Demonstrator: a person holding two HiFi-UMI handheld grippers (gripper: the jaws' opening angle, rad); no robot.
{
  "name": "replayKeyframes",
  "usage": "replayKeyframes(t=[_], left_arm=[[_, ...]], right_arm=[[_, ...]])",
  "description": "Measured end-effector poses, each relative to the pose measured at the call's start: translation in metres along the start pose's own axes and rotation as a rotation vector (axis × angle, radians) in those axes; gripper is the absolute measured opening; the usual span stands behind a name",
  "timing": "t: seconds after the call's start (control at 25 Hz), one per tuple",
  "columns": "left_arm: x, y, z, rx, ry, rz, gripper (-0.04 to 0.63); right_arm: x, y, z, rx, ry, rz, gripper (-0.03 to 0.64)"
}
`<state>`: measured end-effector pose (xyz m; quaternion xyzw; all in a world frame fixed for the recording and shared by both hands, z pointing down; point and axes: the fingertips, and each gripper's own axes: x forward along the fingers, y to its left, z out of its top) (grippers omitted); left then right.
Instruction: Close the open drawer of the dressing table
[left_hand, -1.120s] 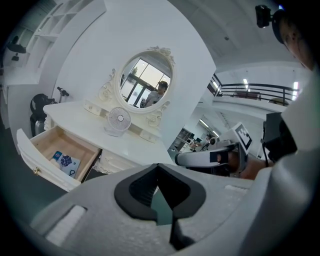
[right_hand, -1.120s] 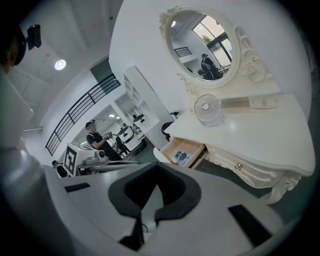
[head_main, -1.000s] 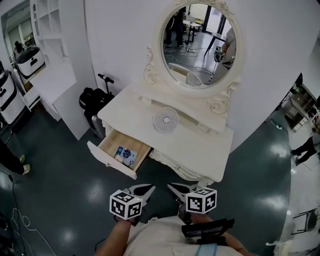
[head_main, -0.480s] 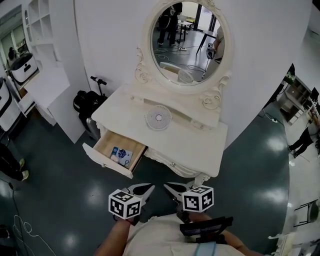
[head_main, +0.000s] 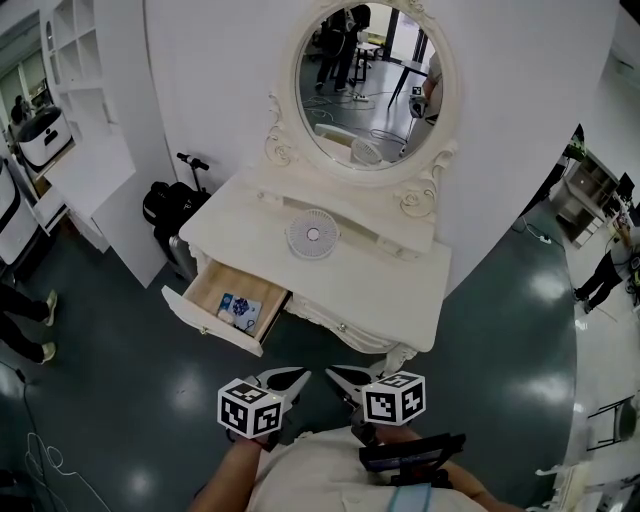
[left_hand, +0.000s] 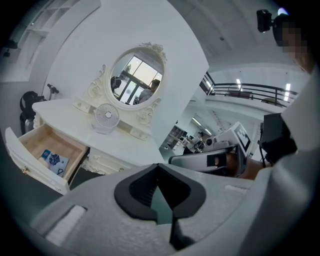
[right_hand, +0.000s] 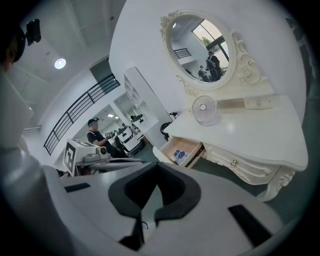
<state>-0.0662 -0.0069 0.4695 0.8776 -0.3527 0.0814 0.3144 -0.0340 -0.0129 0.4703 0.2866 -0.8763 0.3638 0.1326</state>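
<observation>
The white dressing table (head_main: 400, 290) stands against the wall with an oval mirror (head_main: 365, 85) and a small white fan (head_main: 312, 235) on top. Its left drawer (head_main: 225, 305) is pulled out, showing a wooden inside with a blue packet (head_main: 238, 307). The open drawer also shows in the left gripper view (left_hand: 47, 150) and the right gripper view (right_hand: 182, 150). My left gripper (head_main: 292, 380) and right gripper (head_main: 340, 378) hang side by side well short of the table, above the dark floor. Both are shut and hold nothing, which shows close up for the left gripper (left_hand: 159, 170) and the right gripper (right_hand: 157, 167).
A black scooter and bag (head_main: 165, 205) stand left of the table, beside a white shelf unit (head_main: 80, 120). A person's legs (head_main: 25, 320) are at the far left edge. The table's right drawer front with a knob (head_main: 342, 326) is closed. Dark glossy floor lies between me and the table.
The dressing table sits a little further left and up in the head view than a second ago. Both grippers keep their place at the bottom, still shut.
</observation>
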Motion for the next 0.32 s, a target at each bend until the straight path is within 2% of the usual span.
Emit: replayKeyframes(t=[0.32], left_arm=[[0.0018,-0.0007,0.0004,0.000,0.006,0.001,0.009]], right_arm=[[-0.0008,-0.0008,0.0016,-0.001,0.000,0.001,0.015]])
